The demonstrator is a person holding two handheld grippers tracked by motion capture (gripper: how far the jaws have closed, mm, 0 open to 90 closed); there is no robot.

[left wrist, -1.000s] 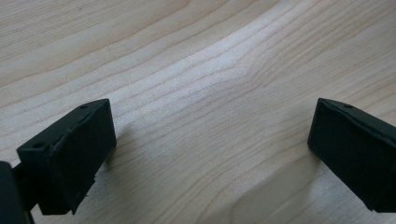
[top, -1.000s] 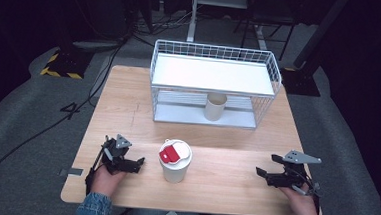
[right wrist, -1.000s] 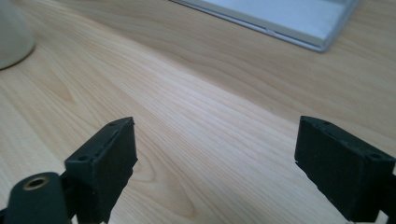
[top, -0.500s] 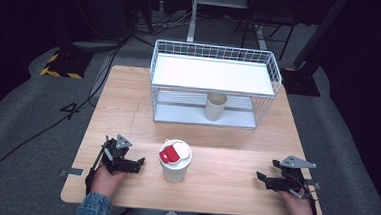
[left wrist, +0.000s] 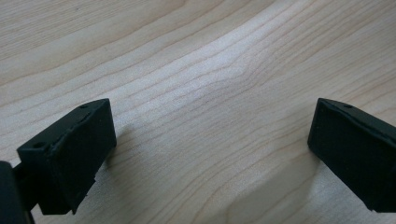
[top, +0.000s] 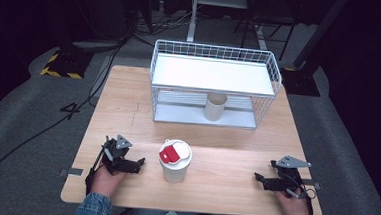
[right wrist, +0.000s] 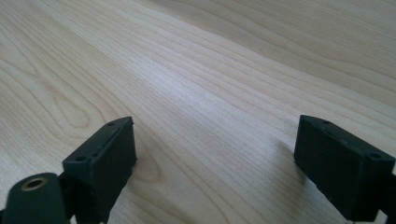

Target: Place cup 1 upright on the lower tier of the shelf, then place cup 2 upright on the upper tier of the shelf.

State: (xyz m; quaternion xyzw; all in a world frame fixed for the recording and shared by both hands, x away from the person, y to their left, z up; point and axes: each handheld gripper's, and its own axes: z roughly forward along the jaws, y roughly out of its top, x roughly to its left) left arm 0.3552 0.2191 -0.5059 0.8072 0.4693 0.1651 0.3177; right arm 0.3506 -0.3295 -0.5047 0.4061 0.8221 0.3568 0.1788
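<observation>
A white paper cup [top: 175, 162] with a white lid and a red patch on top stands near the table's front edge. To its left my left gripper [top: 137, 164] rests low on the wood, open, tips toward the cup. At the front right my right gripper [top: 258, 180] lies low on the table, open, pointing left toward the cup and well apart from it. Bare wood lies between the black jaws of the left gripper [left wrist: 210, 154] and of the right gripper [right wrist: 215, 163]. A second, lidless paper cup [top: 215, 107] stands on the lower level of the wire rack [top: 273, 72].
The white wire rack with a flat upper shelf takes up the back half of the wooden table [top: 129, 98]. Dark floor, cables and stand legs surround the table. A denim sleeve [top: 92, 209] comes in at the bottom left.
My right gripper has dropped a little toward the table's front edge. The left gripper and both cups are where they were.
</observation>
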